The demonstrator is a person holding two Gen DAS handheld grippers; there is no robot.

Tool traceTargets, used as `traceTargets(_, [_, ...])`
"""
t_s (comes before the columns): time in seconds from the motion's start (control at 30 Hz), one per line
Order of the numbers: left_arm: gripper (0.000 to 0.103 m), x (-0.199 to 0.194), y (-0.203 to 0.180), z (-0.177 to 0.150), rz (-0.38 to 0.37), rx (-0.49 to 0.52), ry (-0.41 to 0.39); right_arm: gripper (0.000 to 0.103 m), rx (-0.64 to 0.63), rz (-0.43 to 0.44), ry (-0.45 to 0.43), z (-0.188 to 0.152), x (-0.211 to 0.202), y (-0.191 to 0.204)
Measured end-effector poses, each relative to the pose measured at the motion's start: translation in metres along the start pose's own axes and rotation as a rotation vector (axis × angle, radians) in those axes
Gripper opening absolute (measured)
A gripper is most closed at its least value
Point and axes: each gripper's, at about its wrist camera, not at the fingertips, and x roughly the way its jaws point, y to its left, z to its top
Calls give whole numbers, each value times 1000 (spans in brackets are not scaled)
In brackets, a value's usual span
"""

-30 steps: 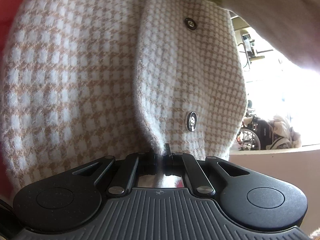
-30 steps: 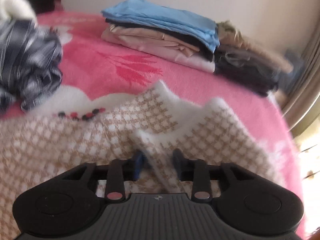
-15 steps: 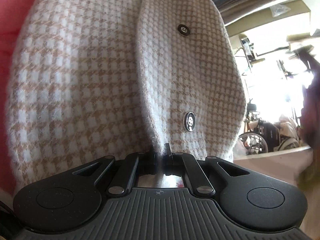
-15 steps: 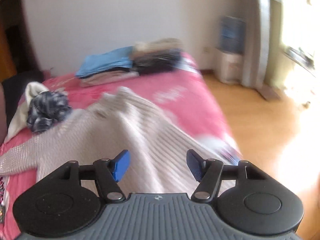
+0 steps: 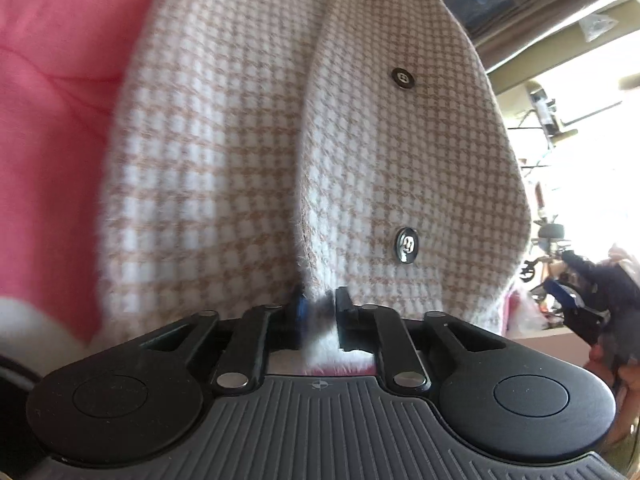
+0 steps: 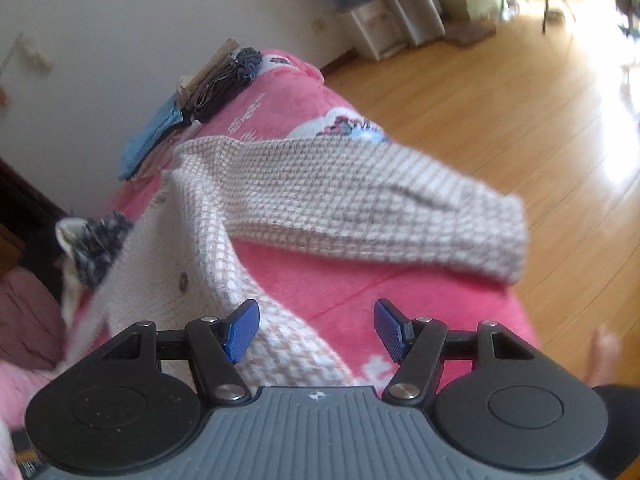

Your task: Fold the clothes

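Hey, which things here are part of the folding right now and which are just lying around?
In the job:
- checked cardigan
- left hand-held gripper, jaws opening, cardigan edge between them
- right hand-held gripper, open, nothing gripped

Lying about:
- folded clothes stack
- crumpled dark patterned garment
- pink blanket

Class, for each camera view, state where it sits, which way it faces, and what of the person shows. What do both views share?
Left wrist: on the left gripper, jaws opening around the beige-and-white checked knit cardigan; no body visible.
Right wrist: on the open right gripper, facing down over the pink blanket and wooden floor; a bare foot shows.
Shared: cardigan, blanket.
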Motion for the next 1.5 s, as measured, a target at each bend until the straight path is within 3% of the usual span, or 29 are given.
traceTargets(0.1, [25, -21, -5, -1, 48, 34, -61, 69, 180, 76, 15, 8, 23, -25])
traceTargets(0.2, [25, -37, -13, 4, 73, 63, -129, 70, 465, 133, 61, 13, 66, -61])
traceTargets(0.3, [25, -37, -32, 14, 96, 158, -173, 71, 707, 194, 91, 11, 107, -89])
traceTargets(0.4, [26, -17, -52, 25, 110, 237, -185, 71, 817, 282, 38, 19, 122, -96])
traceTargets(0.57, [25, 43, -62, 31, 224, 251, -88, 63, 934, 298, -50, 16, 138, -97])
traceTargets(0.67, [26, 52, -61, 27, 257, 258, -82, 54, 943, 294, -56, 20, 146, -96])
traceTargets(0.77, [26, 53, -61, 28, 262, 268, -78, 27, 925, 285, -31, 27, 155, -100])
traceTargets(0.83, [26, 53, -60, 29, 263, 266, -75, 21, 885, 285, -29, 35, 159, -101])
traceTargets(0.97, [27, 53, -61, 29, 269, 276, -67, 17, 740, 253, -119, 80, 145, -96])
traceTargets(1.2, [27, 47, -58, 29, 263, 308, -42, 16, 505, 189, -352, 219, 104, -91])
traceTargets(1.33, [27, 48, -57, 34, 261, 312, -22, 16, 330, 87, -347, 281, 119, -74])
traceTargets(1.43, [27, 47, -58, 34, 260, 315, -16, 18, 237, -6, -287, 294, 158, -64])
traceTargets(1.5, [27, 46, -59, 34, 257, 317, -14, 31, 276, -101, -205, 288, 190, -74])
